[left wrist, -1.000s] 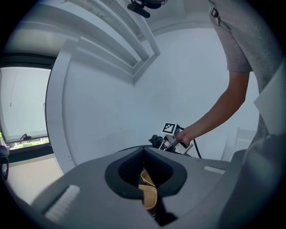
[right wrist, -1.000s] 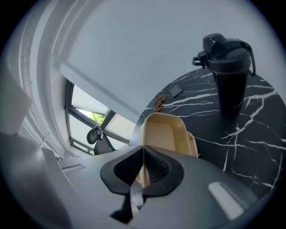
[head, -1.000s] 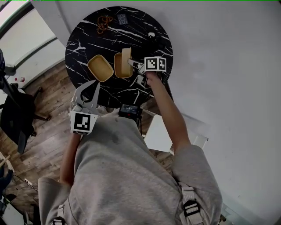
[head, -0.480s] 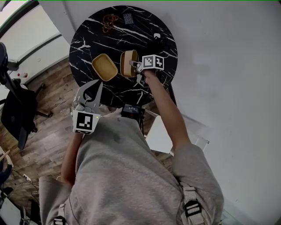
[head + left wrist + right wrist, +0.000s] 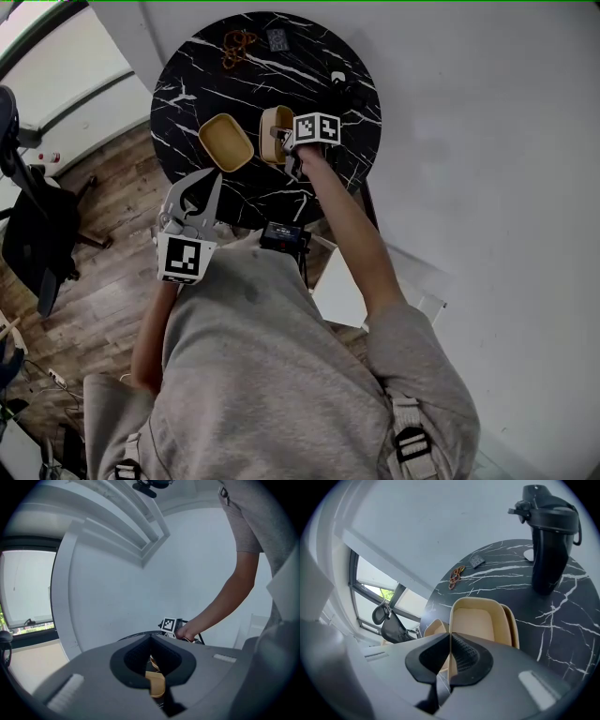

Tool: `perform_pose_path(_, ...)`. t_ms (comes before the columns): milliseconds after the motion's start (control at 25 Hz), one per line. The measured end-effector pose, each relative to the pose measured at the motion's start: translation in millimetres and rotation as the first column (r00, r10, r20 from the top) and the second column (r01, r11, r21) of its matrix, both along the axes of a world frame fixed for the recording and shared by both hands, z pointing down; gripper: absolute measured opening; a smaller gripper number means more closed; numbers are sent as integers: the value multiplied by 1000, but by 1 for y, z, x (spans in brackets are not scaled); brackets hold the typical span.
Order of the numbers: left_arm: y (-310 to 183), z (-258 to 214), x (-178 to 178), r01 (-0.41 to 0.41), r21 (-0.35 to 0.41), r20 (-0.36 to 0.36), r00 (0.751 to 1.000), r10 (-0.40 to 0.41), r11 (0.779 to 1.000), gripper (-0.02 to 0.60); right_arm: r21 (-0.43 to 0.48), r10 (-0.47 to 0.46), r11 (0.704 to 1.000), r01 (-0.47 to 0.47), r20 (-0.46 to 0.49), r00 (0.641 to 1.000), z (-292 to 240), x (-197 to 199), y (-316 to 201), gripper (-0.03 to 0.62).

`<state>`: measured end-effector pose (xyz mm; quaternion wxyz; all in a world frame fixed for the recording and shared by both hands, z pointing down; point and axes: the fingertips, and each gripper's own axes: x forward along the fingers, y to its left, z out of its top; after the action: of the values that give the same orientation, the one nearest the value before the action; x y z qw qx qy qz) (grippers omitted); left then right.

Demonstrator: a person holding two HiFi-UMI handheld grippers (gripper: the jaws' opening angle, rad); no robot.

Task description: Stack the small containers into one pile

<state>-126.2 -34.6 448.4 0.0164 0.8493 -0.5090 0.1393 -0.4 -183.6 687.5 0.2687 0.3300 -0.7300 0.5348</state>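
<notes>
Three tan containers are on the black marble table (image 5: 309,56). One lies alone (image 5: 225,142), also in the right gripper view (image 5: 432,627). My right gripper (image 5: 450,637) (image 5: 280,140) is shut on the near rim of a second container (image 5: 476,620), which tilts into the third (image 5: 513,625). The jaws have just eased a touch, the rim still between the pads. My left gripper (image 5: 208,178) (image 5: 150,639) hovers at the table's near edge, shut, holding nothing.
A tall black bottle (image 5: 551,541) (image 5: 349,89) stands on the far right of the table. A beaded trinket (image 5: 456,576) and a small dark card (image 5: 477,560) lie at the far edge. A black device (image 5: 284,235) sits at the near edge. An office chair (image 5: 37,234) stands left.
My right gripper has come down with its container, which stood nearly on edge and now leans into the one below it. The left gripper has stayed put.
</notes>
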Motion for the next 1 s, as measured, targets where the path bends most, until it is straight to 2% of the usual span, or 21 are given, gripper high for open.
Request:
perform_pose_path(200, 2, 0, -2, 10, 0, 0, 1000, -10, 1000, 0, 0, 0, 1000, 0, 8, 1000, 14, -17, 4, 35)
perform_pose_path(400, 3, 1, -7, 23, -4, 2, 1000, -23, 1000, 0, 4, 39, 999, -39, 31, 999, 19, -16, 3, 43)
perform_pose_path(720, 2, 2, -9, 24, -1, -4, 1000, -24, 1000, 0, 72, -1, 997, -2, 34, 999, -27, 8, 14, 26)
perform_pose_path(880, 0, 2, -8, 15, -2, -7, 1000, -15, 1000, 0, 85, 39, 996, -38, -10, 999, -36, 32, 10, 23)
perform_pose_path(1000, -1, 2, -6, 7, -3, -7, 1000, -7, 1000, 0, 100, 30, 995, -22, -77, 997, -33, 42, 6, 25)
